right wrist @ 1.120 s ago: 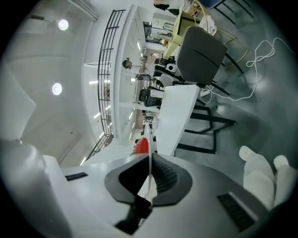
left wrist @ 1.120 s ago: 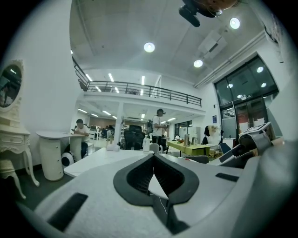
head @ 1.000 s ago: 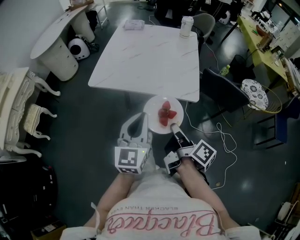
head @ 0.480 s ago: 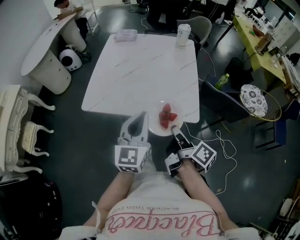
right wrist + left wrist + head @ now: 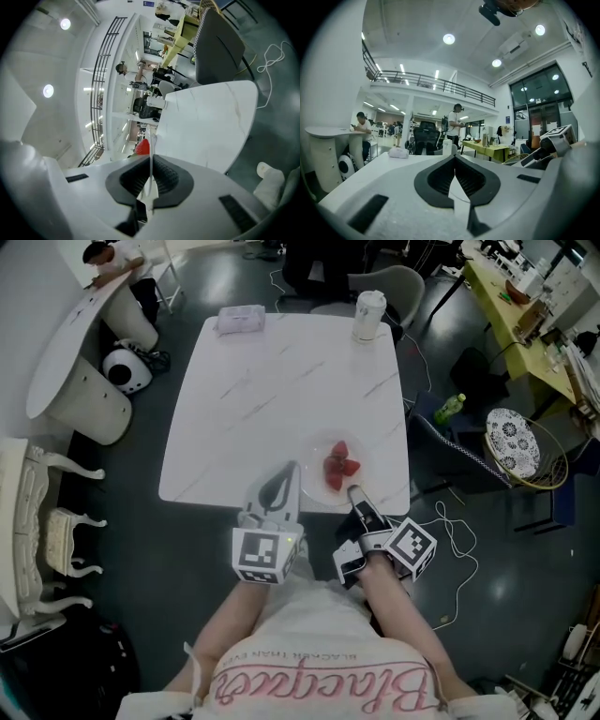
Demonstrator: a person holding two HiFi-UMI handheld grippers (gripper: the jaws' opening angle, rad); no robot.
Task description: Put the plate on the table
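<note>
A white plate (image 5: 317, 487) with red strawberries (image 5: 339, 465) is over the near right part of the white marble table (image 5: 281, 381). Whether it rests on the top I cannot tell. My right gripper (image 5: 353, 491) is shut on the plate's near rim. In the right gripper view the rim (image 5: 151, 140) runs edge-on between the jaws of the right gripper (image 5: 151, 161), with a strawberry (image 5: 143, 146) beyond. My left gripper (image 5: 293, 468) is shut and holds nothing, just left of the plate over the table's near edge. The left gripper (image 5: 454, 159) faces along the table top (image 5: 384, 168).
A white cup (image 5: 367, 315) and a tissue pack (image 5: 239, 320) stand at the table's far edge. A dark chair (image 5: 450, 432) and a green bottle (image 5: 453, 407) are to the right. White cables (image 5: 459, 540) lie on the floor. A round white table (image 5: 70, 352) is at left.
Both grippers and the plate have moved forward. The plate was short of the table's near edge and is now over its near right part.
</note>
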